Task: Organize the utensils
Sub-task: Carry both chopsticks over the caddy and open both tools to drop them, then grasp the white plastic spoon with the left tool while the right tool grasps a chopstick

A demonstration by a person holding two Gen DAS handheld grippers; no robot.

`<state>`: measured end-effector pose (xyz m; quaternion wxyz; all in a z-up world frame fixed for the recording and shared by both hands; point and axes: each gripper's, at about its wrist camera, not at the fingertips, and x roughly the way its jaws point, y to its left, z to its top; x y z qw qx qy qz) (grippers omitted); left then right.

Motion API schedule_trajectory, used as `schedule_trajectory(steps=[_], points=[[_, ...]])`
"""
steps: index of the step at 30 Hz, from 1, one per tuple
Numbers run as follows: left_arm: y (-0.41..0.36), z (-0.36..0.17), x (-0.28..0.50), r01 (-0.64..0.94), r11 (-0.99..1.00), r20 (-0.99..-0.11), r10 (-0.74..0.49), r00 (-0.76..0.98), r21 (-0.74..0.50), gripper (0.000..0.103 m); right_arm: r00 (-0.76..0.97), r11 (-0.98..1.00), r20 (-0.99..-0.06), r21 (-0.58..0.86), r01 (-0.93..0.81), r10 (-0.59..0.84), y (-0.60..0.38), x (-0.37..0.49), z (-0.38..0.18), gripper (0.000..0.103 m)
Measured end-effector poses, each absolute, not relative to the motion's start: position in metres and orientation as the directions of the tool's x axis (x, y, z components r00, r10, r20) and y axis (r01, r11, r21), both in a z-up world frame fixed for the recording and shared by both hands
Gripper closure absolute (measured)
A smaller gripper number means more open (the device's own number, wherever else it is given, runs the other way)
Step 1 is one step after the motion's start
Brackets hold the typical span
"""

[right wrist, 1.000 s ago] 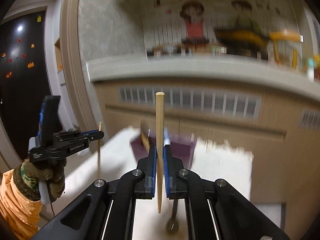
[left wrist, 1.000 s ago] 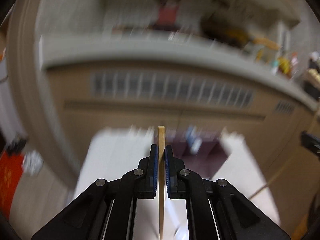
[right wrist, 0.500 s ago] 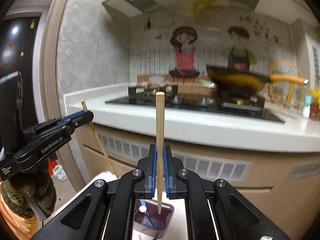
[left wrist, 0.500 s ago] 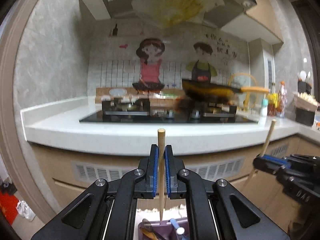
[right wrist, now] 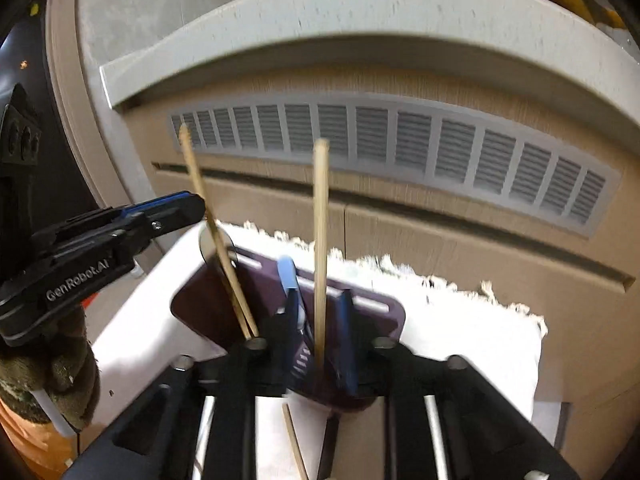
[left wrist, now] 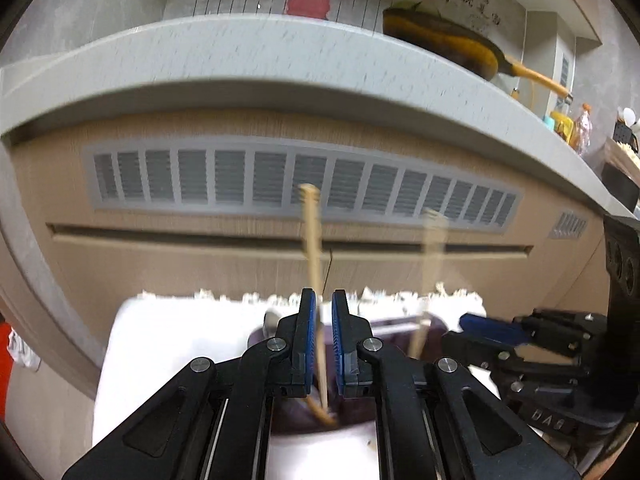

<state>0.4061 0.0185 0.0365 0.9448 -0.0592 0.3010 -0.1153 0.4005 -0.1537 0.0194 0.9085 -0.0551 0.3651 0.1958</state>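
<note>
So both chopsticks are going into the purple utensil holder (right wrist: 372,308) right now. The left chopstick (left wrist: 314,280) stands between the pads of the left gripper (left wrist: 324,344), tip down inside the holder, and those jaws are just starting to open with the stick in the gap. Same story for the right chopstick (right wrist: 320,240): upright in the right gripper (right wrist: 320,332), lower end in the holder, jaws opening around it and no longer pinching, far as I can tell.

Step in hand looks like the drop-off. Next move, I'd guess, is letting the jaws spread enough to clear the sticks, then lifting out without knocking them over.

Count: 2 chopsticks in the grippers, 1 holder, 1 blue-handled utensil (right wrist: 290,280) in it, 1 spoon-like thing (right wrist: 210,240) behind, and 1 more stick (right wrist: 294,440) lying on the white table (right wrist: 460,340).
</note>
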Motion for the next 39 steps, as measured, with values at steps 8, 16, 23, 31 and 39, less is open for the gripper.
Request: schedule_trajectory(steps=[8, 16, 23, 31, 39], points=[[0.023, 0.012, 0.349, 0.213, 0.969, -0.607, -0.245, 0.756, -0.125, 0.060, 0.660, 0.911, -0.696, -0.019, -0.412, 0.284, -0.174, 0.354, 0.019, 0.061], [-0.016, -0.045, 0.253, 0.458, 0.885, -0.766, -0.355, 0.537, -0.089, 0.059, 0.557, 0.874, -0.777, -0.017, -0.486, 0.294, -0.194, 0.275, -0.014, 0.053], [-0.023, -0.050, 0.199, 0.445, 0.893, -0.793, -0.324, 0.516, -0.075, 0.048, 0.275, 0.719, -0.880, 0.102, -0.687, 0.388, -0.181, 0.183, -0.052, 0.053], [-0.011, -0.024, 0.189, 0.363, 0.928, -0.760, -0.296, 0.578, -0.085, 0.034, 0.056, 0.523, -0.938, 0.140, -0.841, 0.342, -0.148, 0.109, -0.092, 0.065], [0.016, -0.032, 0.202, 0.263, 0.957, -0.765, -0.261, 0.588, -0.124, 0.029, 0.079, 0.543, -0.961, 0.081, -0.836, 0.264, -0.142, 0.119, -0.109, 0.082]])
